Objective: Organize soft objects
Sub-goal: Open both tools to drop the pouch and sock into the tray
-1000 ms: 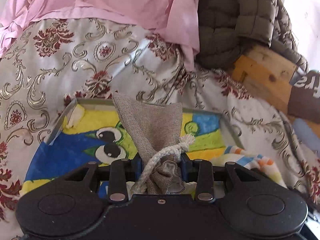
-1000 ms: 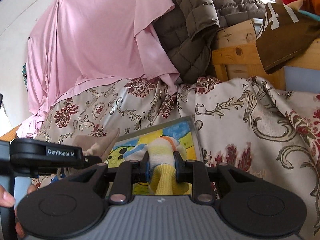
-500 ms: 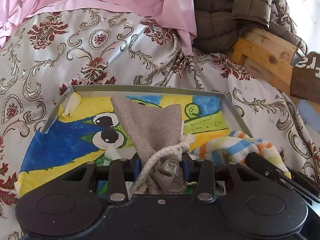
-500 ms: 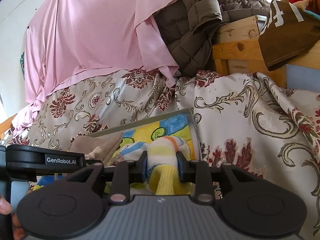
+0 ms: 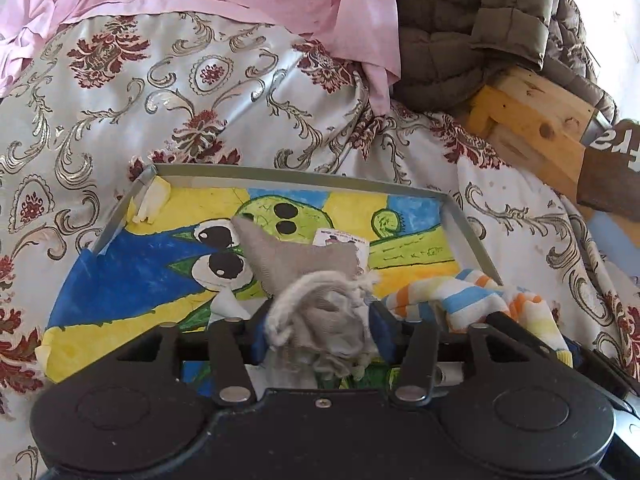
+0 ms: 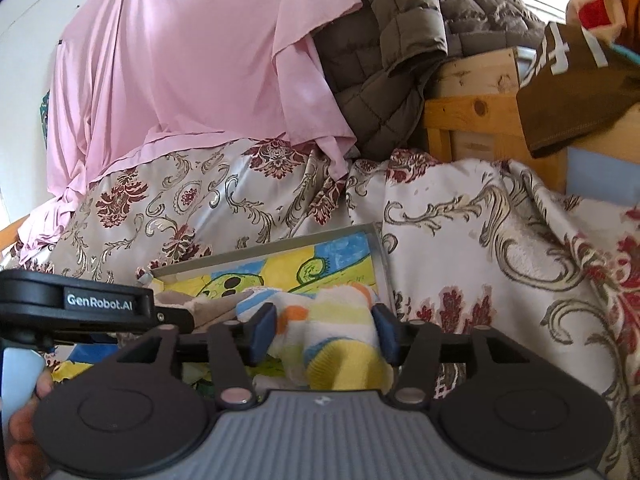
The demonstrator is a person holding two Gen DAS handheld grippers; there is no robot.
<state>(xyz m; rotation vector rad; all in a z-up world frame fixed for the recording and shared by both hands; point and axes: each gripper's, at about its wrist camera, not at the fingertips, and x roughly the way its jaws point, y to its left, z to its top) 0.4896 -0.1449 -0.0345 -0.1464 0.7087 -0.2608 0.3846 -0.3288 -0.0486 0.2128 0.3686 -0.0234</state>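
Note:
A shallow grey tray (image 5: 288, 173) lined with a bright cartoon drawing lies on a floral bedspread. My left gripper (image 5: 318, 330) has opened around a grey drawstring pouch (image 5: 304, 260) that rests on the tray; the pouch lies slack between the wide jaws. My right gripper (image 6: 322, 334) has also opened around a striped fuzzy sock (image 6: 332, 332), which lies at the tray's right edge and shows in the left wrist view (image 5: 476, 300). The tray shows in the right wrist view (image 6: 376, 248).
A pink sheet (image 6: 180, 80) and a brown quilted jacket (image 6: 404, 32) hang behind the bed. A wooden bed frame (image 6: 472, 108) stands at the right with a brown cloth (image 6: 576, 88) draped over it. The floral bedspread (image 5: 160, 92) surrounds the tray.
Both grippers lowered over the tray and their jaws widened. The pouch slumped down onto the drawing, and the sock settled at the tray's right edge.

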